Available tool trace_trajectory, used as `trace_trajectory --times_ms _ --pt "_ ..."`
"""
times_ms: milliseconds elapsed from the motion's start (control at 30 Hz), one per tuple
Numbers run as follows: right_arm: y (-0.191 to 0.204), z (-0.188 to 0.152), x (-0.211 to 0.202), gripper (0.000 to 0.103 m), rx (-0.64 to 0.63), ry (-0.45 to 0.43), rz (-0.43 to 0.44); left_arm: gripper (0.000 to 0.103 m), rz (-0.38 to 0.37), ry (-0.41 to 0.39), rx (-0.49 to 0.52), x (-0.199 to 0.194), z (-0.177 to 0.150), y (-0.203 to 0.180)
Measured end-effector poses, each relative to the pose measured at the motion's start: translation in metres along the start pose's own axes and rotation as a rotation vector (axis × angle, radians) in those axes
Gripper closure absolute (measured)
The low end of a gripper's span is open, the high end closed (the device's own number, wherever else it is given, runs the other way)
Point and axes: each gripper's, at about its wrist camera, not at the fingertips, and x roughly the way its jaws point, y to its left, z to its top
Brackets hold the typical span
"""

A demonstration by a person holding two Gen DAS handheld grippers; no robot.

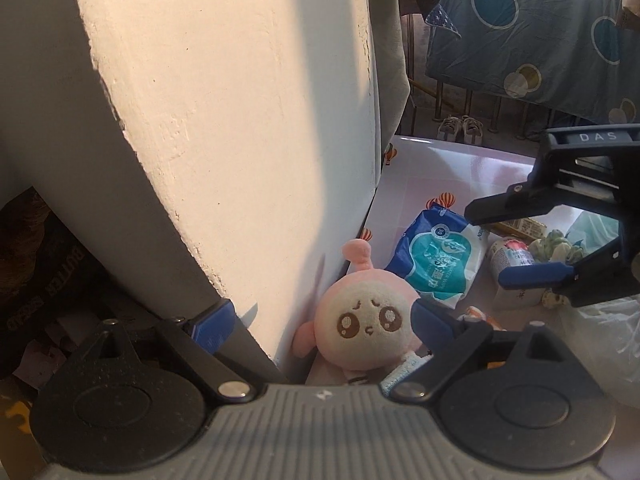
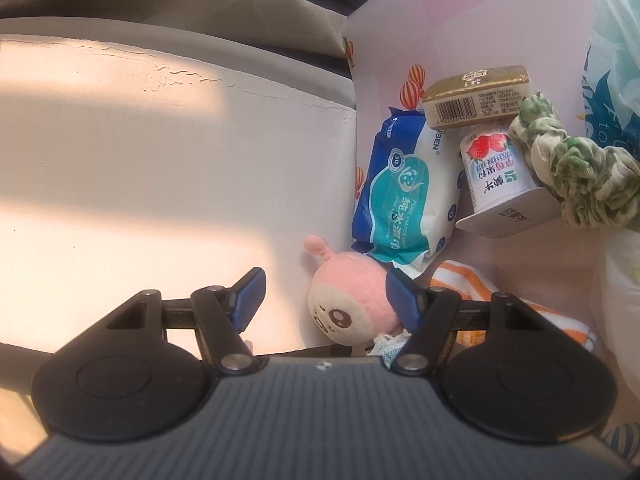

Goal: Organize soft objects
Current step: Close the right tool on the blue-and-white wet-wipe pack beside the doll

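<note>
two grippers over one pale pink table surface [image 2: 520, 248] printed with small hot-air balloons, beside a white wall [image 2: 160, 160]. left gripper [image 1: 324, 316]: jaws spread apart, nothing between the pads; its two blue fingertips [image 1: 214, 318] frame the wall edge and one pink plush toy [image 1: 368, 324]. right gripper [image 2: 326, 300]: jaws likewise parted and empty, seen from the side in the left wrist view [image 1: 492, 248], hovering above the clutter.

objects counted: one pink plush toy with a cream face and a single antenna, lying against the foot of the wall, in the corner where wall meets table; one blue-and-teal pack of wet wipes [image 2: 404, 196], just behind the toy and touching it; one strawberry yogurt cup [image 2: 498, 172], upturned on its lid; one gold-wrapped block [image 2: 476, 96] with a barcode, resting on the cup's base; one green-and-white scrunchie [image 2: 576, 164], just right of the cup; one orange-and-white striped cloth [image 2: 472, 284], partly hidden behind the right gripper's finger; one pale knitted piece [image 2: 386, 344] under the toy, possibly a second cloth, too little visible to tell. one translucent plastic bag [image 2: 612, 60] at the right edge. one pair of shoes [image 1: 460, 128] on the floor beyond the table.
</note>
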Motion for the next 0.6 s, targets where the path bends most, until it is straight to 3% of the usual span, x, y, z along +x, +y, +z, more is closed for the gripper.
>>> trace_trajectory --times_ms 100,333,600 --pt "0.001 -0.005 -0.007 0.037 -0.023 -0.008 -0.021 0.007 0.015 -0.003 -0.002 -0.005 -0.002 0.001" --pt "0.015 -0.029 -0.041 0.037 -0.213 -0.084 -0.140 0.007 0.027 -0.008 -0.001 -0.016 -0.009 0.000" --pt "0.032 -0.054 -0.081 0.036 -0.426 -0.186 -0.273 0.006 -0.055 0.013 -0.037 -0.028 -0.016 -0.006"
